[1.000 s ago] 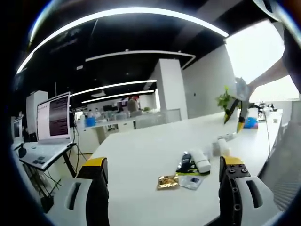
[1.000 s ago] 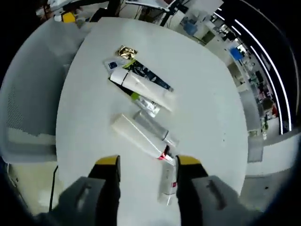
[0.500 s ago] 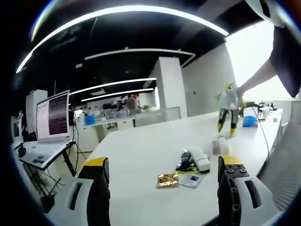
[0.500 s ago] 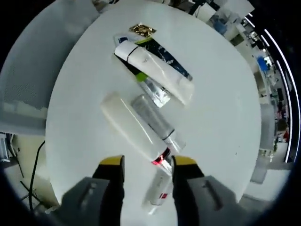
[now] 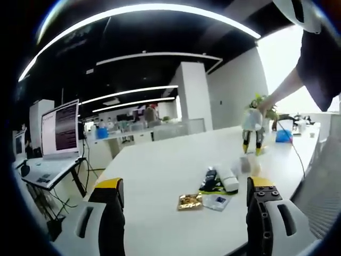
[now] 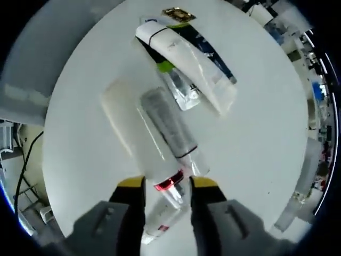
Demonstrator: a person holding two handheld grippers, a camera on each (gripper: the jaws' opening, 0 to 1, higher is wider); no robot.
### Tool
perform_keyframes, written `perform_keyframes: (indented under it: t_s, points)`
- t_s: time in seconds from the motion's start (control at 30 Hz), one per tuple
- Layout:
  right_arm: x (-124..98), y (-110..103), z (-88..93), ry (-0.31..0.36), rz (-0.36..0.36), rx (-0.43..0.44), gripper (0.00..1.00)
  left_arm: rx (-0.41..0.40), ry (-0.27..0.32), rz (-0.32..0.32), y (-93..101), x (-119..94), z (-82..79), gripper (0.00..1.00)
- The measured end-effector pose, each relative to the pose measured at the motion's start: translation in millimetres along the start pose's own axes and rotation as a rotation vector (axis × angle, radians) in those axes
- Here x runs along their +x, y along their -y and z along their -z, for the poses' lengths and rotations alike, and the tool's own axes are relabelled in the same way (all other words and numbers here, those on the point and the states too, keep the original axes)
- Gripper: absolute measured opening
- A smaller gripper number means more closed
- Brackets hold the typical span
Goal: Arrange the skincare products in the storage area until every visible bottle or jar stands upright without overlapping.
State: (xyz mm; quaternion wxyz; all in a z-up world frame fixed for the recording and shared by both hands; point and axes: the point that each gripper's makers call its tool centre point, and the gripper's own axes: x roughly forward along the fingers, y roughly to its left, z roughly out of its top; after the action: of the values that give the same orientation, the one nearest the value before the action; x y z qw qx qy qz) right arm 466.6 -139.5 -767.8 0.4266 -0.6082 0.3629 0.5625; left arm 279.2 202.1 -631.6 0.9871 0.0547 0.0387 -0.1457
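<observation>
In the right gripper view the right gripper is low over a white tabletop, its yellow-tipped fingers spread on either side of a small tube with a red band. The fingers look close to the tube, but whether they touch it cannot be told. The tube's far end blurs into a long white bottle lying flat. Just beside that lies a clear bottle, and beyond it a white tube lies across a dark sachet and a green-tipped tube; a gold packet is at the far end, cut by the rim. All the products lie flat. The tabletop edge curves close on the left, with a grey chair beyond; bare surface opens to the right.

In the left gripper view the left gripper has its fingers released wide, holding nothing, near the tabletop's near edge. The gold packet and sachets lie ahead, with wide bare tabletop to the left. The right gripper hangs farther off in a person's hand; the bottles under it are blurred.
</observation>
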Motion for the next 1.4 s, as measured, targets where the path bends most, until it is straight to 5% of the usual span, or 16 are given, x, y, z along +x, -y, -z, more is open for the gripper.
perform_keyframes:
  t_s: [0.47, 0.73, 1.0, 1.2, 1.4]
  points:
    - [18, -3, 5.7, -0.001, -0.058, -0.203, 0.34, 0.0, -0.034, -0.002, 1.1, 1, 3.4, 0.91]
    - [20, -4, 3.4, 0.023, -0.088, -0.188, 0.35, 0.005, -0.047, 0.011, 3.9, 0, 5.5, 0.91]
    - [21, -8, 0.3, 0.017, -0.114, -0.283, 0.35, 0.061, -0.096, 0.06, 11.6, 1, 11.0, 0.94]
    - [20, -6, 1.6, 0.056, -0.109, -0.233, 0.34, 0.097, -0.191, 0.144, 22.7, 4, 22.4, 0.89]
    - [20, -6, 1.9, 0.038, -0.104, -0.214, 0.33, 0.127, -0.194, 0.18, 29.6, 6, 17.8, 0.96]
